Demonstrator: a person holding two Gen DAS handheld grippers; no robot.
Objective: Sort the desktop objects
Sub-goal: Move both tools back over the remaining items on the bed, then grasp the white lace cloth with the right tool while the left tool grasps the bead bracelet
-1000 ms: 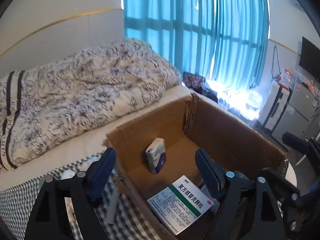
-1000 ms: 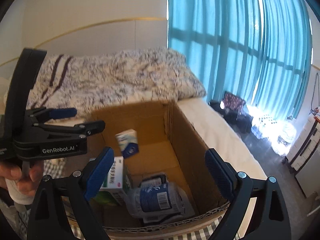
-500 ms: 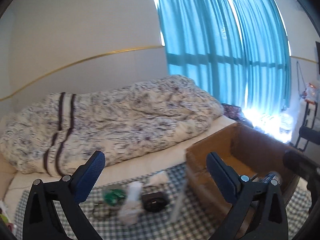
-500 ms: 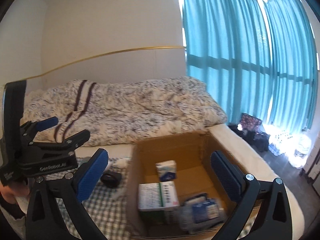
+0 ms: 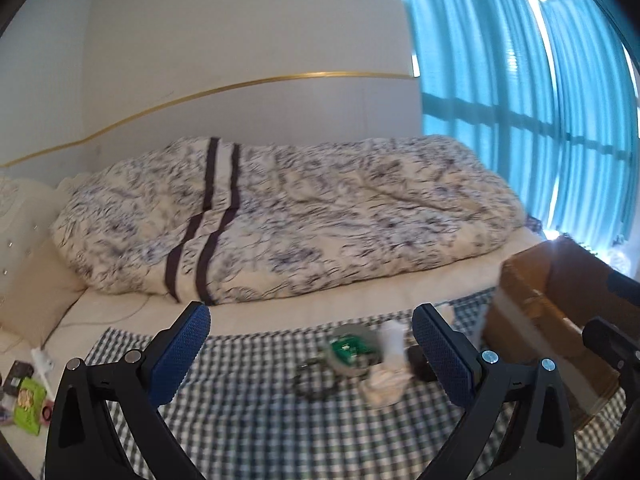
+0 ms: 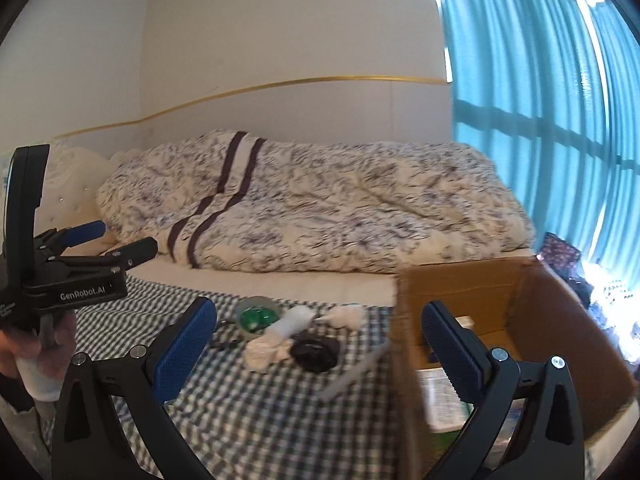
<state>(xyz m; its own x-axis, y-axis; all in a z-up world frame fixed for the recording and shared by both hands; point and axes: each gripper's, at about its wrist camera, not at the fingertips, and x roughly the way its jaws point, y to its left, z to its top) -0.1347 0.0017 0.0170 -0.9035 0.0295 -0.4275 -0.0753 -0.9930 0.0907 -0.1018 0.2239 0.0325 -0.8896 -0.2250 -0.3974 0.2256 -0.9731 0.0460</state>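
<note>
We hold both grippers up over the checked cloth point(image 6: 248, 412), and neither carries anything: the left gripper point(image 5: 310, 354) has its blue pads spread wide with only cloth between them, and the right gripper point(image 6: 320, 344) is just as wide apart and empty.

The cardboard box point(image 6: 560, 320) sits at the lower right of the right wrist view, and at the right edge of the left wrist view. Inside it we can make out a printed white carton point(image 6: 440, 400) and something beneath it, too blurred to name, so we judge that part of the sorting is done.

Several things remain out on the cloth, left of the box: a round green-filled dish point(image 6: 257, 315), a white rolled bundle point(image 6: 280, 338), a dark round object point(image 6: 316, 352), a grey stick point(image 6: 356, 372) leaning near the box wall, and a small dark tangle point(image 6: 224, 342). At the lower left of the left wrist view a green packet point(image 5: 28, 406) lies off the cloth. We judge the task roughly midway.
</note>
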